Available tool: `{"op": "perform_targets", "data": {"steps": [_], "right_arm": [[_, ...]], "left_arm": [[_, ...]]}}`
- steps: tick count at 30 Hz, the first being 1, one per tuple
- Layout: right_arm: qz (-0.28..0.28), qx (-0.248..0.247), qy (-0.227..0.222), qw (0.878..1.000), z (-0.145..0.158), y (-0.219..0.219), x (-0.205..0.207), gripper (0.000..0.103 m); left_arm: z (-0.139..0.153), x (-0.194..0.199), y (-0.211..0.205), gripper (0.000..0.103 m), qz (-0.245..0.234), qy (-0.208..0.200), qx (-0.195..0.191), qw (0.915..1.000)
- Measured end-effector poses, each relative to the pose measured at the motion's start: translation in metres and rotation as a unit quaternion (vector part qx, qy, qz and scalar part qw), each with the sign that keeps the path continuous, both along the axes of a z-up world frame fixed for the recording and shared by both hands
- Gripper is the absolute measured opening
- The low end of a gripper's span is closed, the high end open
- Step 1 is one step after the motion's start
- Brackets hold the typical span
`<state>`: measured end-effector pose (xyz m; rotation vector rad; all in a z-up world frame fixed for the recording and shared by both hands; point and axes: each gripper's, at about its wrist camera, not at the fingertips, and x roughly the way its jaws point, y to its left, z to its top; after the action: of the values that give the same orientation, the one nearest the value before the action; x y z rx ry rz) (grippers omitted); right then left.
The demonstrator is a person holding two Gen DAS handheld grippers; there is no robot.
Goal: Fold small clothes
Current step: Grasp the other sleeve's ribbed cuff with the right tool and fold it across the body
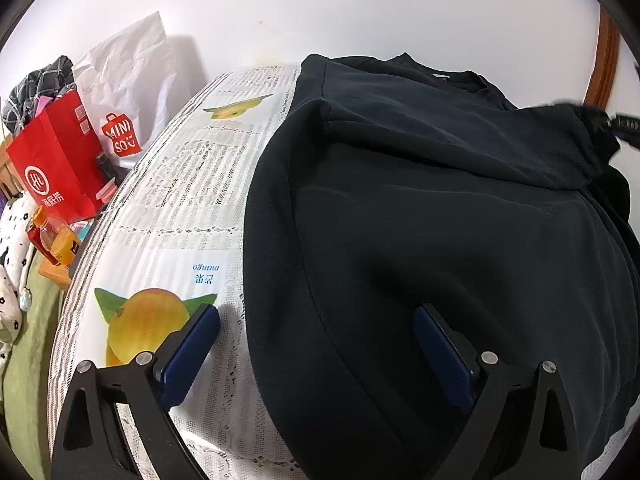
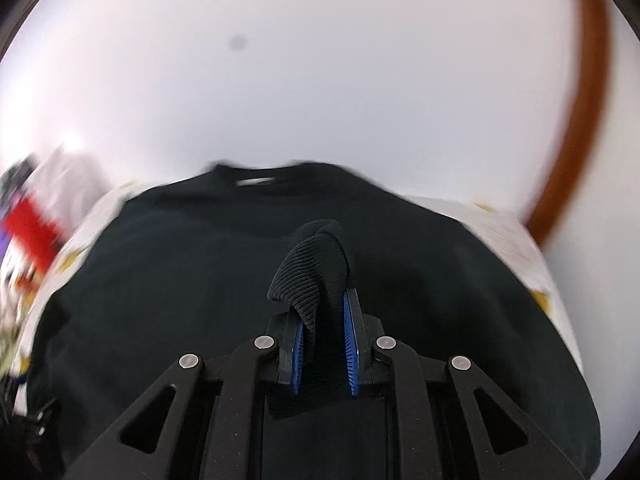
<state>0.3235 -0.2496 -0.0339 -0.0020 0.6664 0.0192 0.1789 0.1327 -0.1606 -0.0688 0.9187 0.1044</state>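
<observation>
While the right gripper [image 2: 322, 316] pinches the cuff [image 2: 308, 276], carry it flat across the sweater [image 2: 160, 280]. Left gripper [image 1: 316, 320] hangs wide open over the near left hem, gripping nothing.

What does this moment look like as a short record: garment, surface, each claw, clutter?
garment: black sweatshirt lying spread on the table, collar at the far end
surface: white lace tablecloth printed with mangoes
left claw: open, nothing gripped, one finger over the cloth, the other over the sweatshirt's edge
right claw: shut on ribbed cuff, sleeve lifted over the sweatshirt body; view blurred
clutter: red paper bag, white Miniso bag and orange drink bottle left of the table
fold state: not yet a neat fold
</observation>
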Motion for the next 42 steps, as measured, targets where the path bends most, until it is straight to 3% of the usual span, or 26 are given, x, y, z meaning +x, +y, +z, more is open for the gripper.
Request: {"op": "perform_targets", "data": {"steps": [6, 10, 12, 13, 18, 24, 30, 32, 33, 34, 36, 42], "right_arm": [[-0.119, 0.052, 0.069, 0.989, -0.039, -0.097, 0.009, 0.018], [-0.1, 0.062, 0.061, 0.991, -0.042, -0.097, -0.032, 0.026], [-0.09, 0.035, 0.058, 0.994, -0.045, -0.087, -0.058, 0.048], [-0.087, 0.021, 0.058, 0.994, -0.048, -0.082, -0.072, 0.051], [-0.07, -0.005, 0.085, 0.994, -0.082, -0.07, -0.133, 0.052], [-0.061, -0.01, 0.099, 0.993, -0.117, -0.065, -0.198, 0.052], [-0.06, 0.02, 0.1, 0.993, -0.137, -0.06, -0.233, 0.052], [-0.071, 0.027, 0.086, 0.993, -0.139, -0.06, -0.243, 0.048], [-0.071, 0.027, 0.082, 0.994, -0.139, -0.059, -0.247, 0.033], [-0.065, 0.029, 0.076, 0.995, -0.139, -0.057, -0.25, 0.027], [-0.066, 0.013, 0.069, 0.995, -0.138, -0.052, -0.258, 0.014], [-0.059, 0.035, 0.071, 0.995, -0.132, -0.058, -0.273, 0.011]], "left_arm": [[0.0, 0.0, 0.001, 0.098, 0.001, 0.0, 0.0, 1.0], [0.002, -0.005, 0.004, 0.098, 0.001, 0.01, -0.002, 0.9999], [0.004, -0.012, 0.006, 0.097, 0.002, 0.015, -0.005, 0.9999], [0.006, -0.017, 0.007, 0.097, 0.0, 0.017, -0.007, 0.9998], [0.012, -0.05, 0.008, 0.096, -0.028, 0.01, -0.032, 0.999], [0.017, -0.091, 0.004, 0.08, -0.051, -0.002, -0.053, 0.9973], [0.014, -0.113, -0.003, 0.047, -0.062, 0.003, -0.06, 0.9962], [0.013, -0.118, -0.003, 0.034, -0.06, -0.002, -0.056, 0.9966], [0.013, -0.118, -0.002, 0.023, -0.056, -0.003, -0.055, 0.9969], [0.014, -0.117, 0.001, 0.015, -0.055, -0.005, -0.063, 0.9965], [0.016, -0.122, 0.005, 0.007, -0.052, -0.007, -0.078, 0.9955], [0.021, -0.14, 0.015, 0.005, -0.047, -0.007, -0.08, 0.9957]]}}
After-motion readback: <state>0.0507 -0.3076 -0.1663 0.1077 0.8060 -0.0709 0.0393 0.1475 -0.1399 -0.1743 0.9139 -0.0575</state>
